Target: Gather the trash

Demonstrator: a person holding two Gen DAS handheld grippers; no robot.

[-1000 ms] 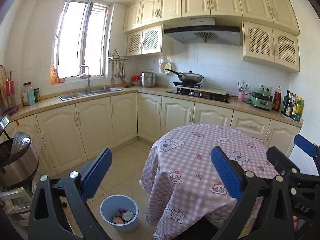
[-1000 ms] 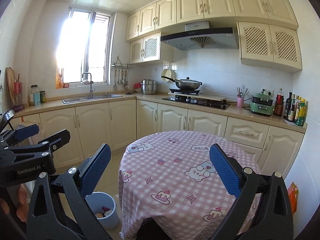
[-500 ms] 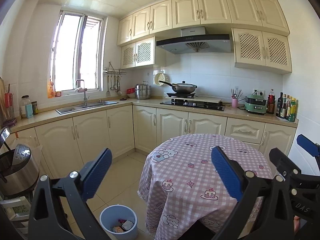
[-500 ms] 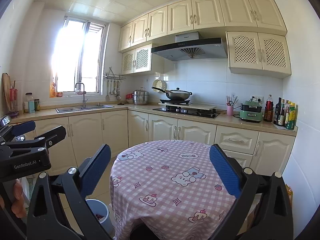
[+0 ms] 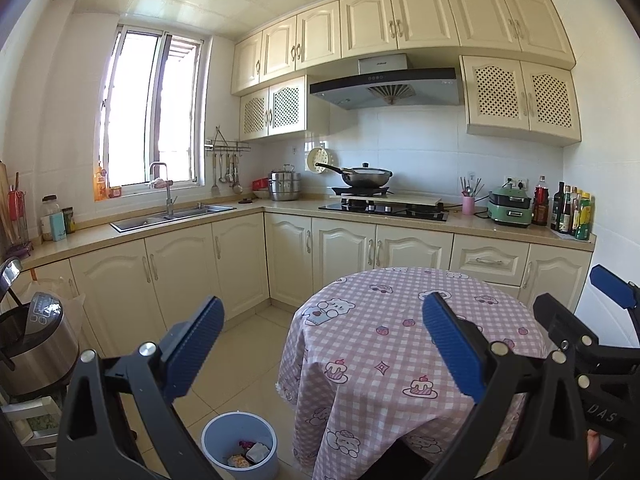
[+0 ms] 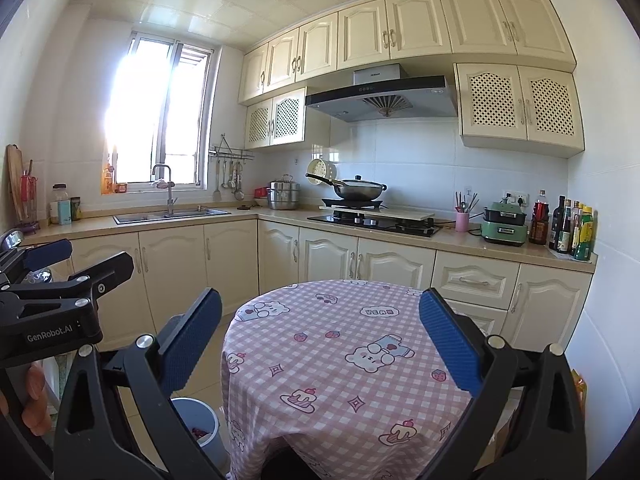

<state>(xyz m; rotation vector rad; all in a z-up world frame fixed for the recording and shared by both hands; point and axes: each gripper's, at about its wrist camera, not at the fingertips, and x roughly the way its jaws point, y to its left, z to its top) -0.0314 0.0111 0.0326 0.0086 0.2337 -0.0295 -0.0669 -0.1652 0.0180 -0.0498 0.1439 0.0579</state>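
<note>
Trash [image 5: 246, 451], a few crumpled scraps, lies at the bottom of a pale blue bin [image 5: 240, 440] standing on the tiled floor just beside the left edge of the round table [image 5: 400, 344]. In the left wrist view the left gripper [image 5: 323, 346] hangs above floor and table edge with its blue pads spread wide and nothing between them. The right gripper [image 6: 320, 342] hangs over the near half of the table in its own view, jaws equally far apart and empty. Each tool shows at the side of the other's picture, and a hand [image 6: 30, 396] grips the black handle of the left one.

A pink checked tablecloth [image 6: 344, 360] printed with bears and cakes drapes over the table and falls past its edge; its top carries nothing. To the left of the bin, a steel rice cooker [image 5: 34, 340] stands against the near end of the lower cabinets.

Farther back, the L-shaped worktop [image 5: 280, 210] runs along two walls. A sink [image 5: 172, 216] with a tall tap sits at its left stretch under the window [image 5: 152, 108]. A stacked steel pot [image 5: 285, 186] stands near the inner corner. A wok [image 5: 365, 177] rests on the hob [image 5: 384, 210] beneath the range hood [image 5: 386, 88]. Toward the right end are a pink utensil cup [image 5: 468, 204], a green appliance [image 5: 511, 210] and a cluster of bottles [image 5: 568, 210].
</note>
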